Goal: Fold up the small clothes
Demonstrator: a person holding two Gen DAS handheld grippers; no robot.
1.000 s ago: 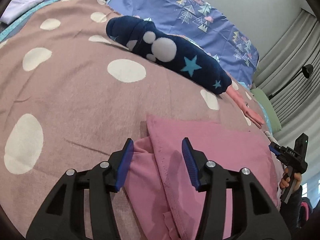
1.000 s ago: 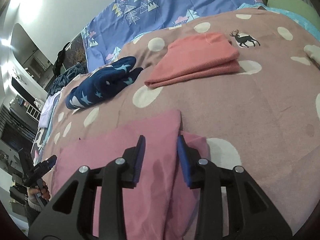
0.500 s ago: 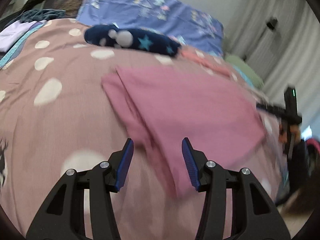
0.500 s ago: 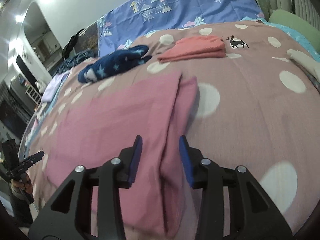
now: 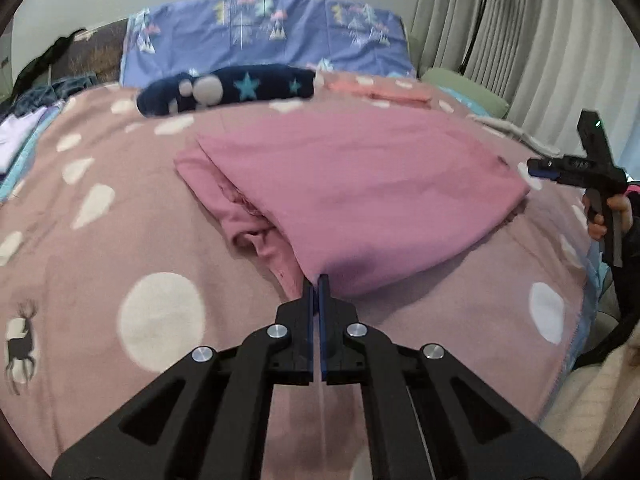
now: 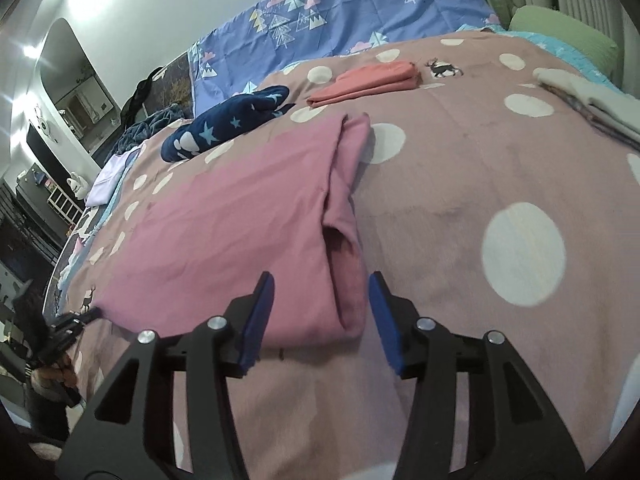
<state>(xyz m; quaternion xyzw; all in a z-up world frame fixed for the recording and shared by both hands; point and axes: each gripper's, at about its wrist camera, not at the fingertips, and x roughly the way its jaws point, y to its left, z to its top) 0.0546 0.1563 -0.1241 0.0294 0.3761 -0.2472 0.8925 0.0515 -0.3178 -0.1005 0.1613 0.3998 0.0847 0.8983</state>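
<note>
a: why is the left gripper [image 5: 319, 280] sitting pinched on the near corner of the pink garment [image 5: 360, 192]?
b: likely readying another fold; the right gripper [image 6: 320, 312] is hovering wide at the opposite end
a: and the cloth?
b: it's lying folded double, soft, on the bed [image 5: 120, 216]

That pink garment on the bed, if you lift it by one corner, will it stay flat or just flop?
Probably flop: the pink garment is thin cloth, sagging in soft folds where its layers overlap. The left gripper, shut on its near corner, would likely drag the rest. It looks light, and the fuzzy spotted blanket should resist sliding.
</note>
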